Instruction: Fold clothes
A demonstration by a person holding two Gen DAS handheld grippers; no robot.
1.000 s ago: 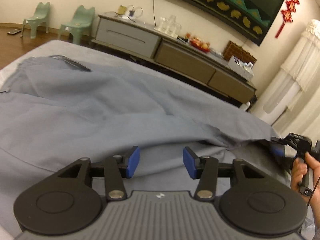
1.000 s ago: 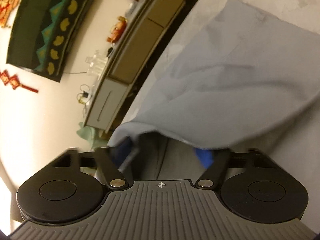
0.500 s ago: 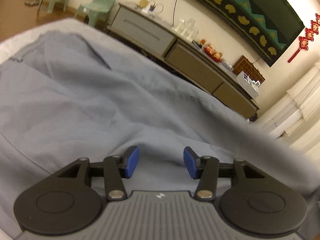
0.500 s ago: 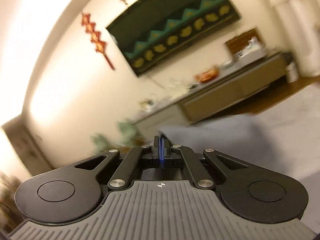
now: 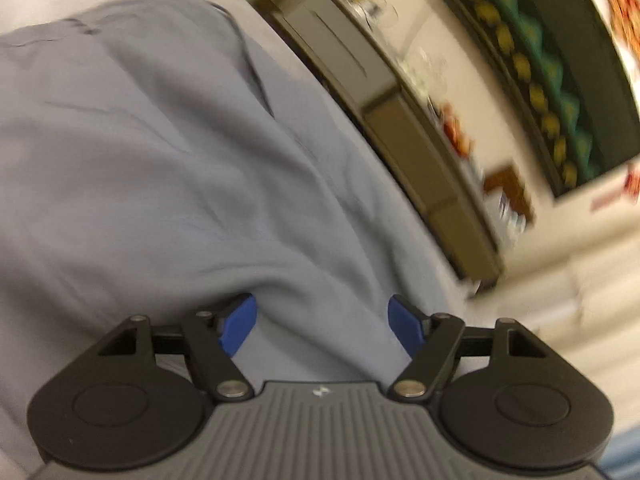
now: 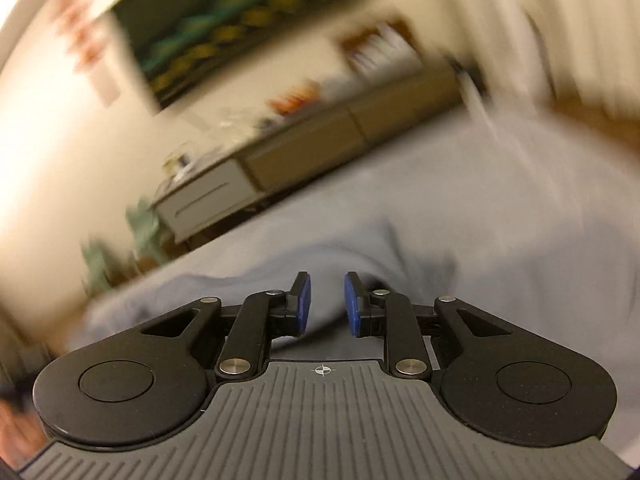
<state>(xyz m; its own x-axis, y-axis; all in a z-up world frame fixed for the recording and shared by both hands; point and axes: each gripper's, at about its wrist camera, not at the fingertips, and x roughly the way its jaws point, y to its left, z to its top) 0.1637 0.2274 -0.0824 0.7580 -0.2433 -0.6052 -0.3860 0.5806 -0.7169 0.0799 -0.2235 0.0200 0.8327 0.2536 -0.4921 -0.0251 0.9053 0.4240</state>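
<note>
The left tool (image 5: 322, 322) is spread wide open, with a raised fold of the grey-blue garment (image 5: 168, 168) lying between its blue pads (image 5: 236, 326). The right tool (image 6: 325, 304) is partly open and empty, directly above the garment edge. Beyond, the garment spreads over the bed (image 5: 256, 4); a blurred sideboard (image 6: 304, 148) stands behind.

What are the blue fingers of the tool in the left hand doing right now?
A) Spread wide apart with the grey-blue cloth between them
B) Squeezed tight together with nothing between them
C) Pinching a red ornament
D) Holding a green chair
A. In the left wrist view the left tool has its blue fingers set far apart, and a fold of the grey-blue cloth lies in the gap between them, not pinched.
</note>
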